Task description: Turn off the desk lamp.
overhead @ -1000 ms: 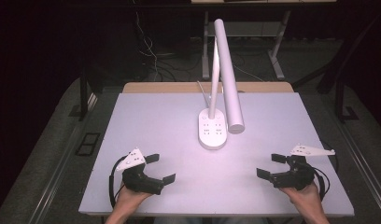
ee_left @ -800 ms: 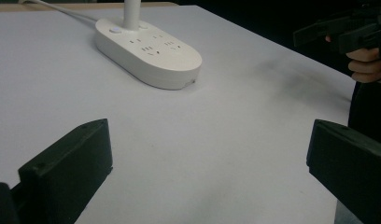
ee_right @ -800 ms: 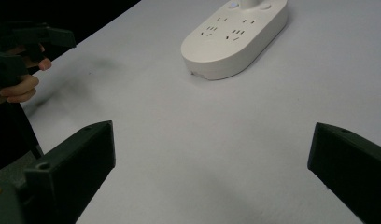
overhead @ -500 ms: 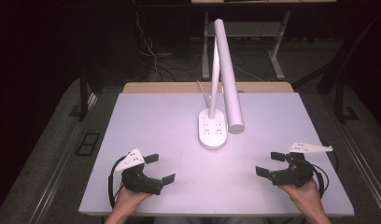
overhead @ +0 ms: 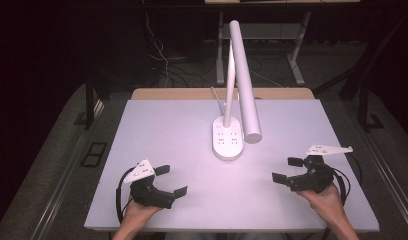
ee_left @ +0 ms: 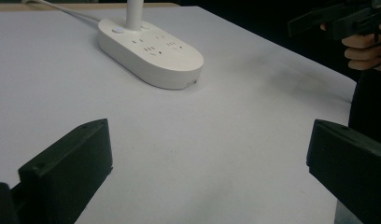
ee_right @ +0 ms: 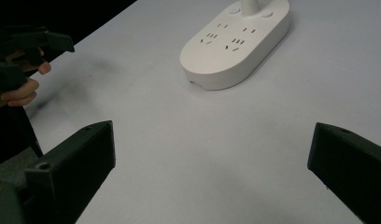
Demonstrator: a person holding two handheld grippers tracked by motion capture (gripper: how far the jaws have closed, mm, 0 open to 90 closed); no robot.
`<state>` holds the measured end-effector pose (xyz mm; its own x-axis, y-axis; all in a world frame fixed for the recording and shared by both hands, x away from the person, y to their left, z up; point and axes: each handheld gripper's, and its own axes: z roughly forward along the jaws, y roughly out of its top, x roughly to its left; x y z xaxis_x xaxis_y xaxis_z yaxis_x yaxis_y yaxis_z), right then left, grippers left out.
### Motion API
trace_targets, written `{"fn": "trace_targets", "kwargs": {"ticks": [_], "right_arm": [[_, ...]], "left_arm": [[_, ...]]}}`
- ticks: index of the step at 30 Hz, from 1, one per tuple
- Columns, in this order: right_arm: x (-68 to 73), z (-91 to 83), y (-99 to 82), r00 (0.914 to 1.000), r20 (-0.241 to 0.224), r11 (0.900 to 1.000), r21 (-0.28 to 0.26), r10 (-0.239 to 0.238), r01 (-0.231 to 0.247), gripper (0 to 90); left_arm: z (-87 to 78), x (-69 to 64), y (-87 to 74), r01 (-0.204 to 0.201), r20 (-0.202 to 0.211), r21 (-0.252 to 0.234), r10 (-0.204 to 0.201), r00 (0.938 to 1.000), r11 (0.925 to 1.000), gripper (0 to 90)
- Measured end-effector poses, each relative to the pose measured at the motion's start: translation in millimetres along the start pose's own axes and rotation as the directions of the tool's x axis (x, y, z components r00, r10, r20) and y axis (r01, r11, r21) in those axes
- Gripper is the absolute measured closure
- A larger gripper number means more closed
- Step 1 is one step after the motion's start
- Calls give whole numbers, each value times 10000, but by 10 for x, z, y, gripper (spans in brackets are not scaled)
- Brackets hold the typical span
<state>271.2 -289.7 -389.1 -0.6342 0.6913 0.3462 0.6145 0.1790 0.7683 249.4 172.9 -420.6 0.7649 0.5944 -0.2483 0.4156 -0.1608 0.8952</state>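
White desk lamp [overhead: 239,85] on oval socket base [overhead: 227,138], left hand-held gripper [overhead: 171,181] and right hand-held gripper [overhead: 287,169] wide open, empty.

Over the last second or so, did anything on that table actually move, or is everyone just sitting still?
Hardly anything. The right gripper drifted slightly toward the person's edge of the table, jaws still wide apart and holding nothing. The left gripper stayed put, also open and empty. The white lamp base with its sockets and the lamp head have not shifted on the table.
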Motion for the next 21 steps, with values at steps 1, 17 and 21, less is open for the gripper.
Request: {"fn": "trace_targets", "kwargs": {"ticks": [1,17,21], "right_arm": [[3,6,18,10000,-3,10000,5,-26,26,7],[41,126,393,9989,-129,9985,304,-450,453,7],[42,187,476,9980,-75,9973,387,-625,628,7]], "left_arm": [[-1,0,0,1,-2,-2,-1,10000,10000,0],[-4,7,-1,47,-20,-14,-47,10000,10000,0],[-6,9,0,67,-39,-24,-67,10000,10000,0]]}}
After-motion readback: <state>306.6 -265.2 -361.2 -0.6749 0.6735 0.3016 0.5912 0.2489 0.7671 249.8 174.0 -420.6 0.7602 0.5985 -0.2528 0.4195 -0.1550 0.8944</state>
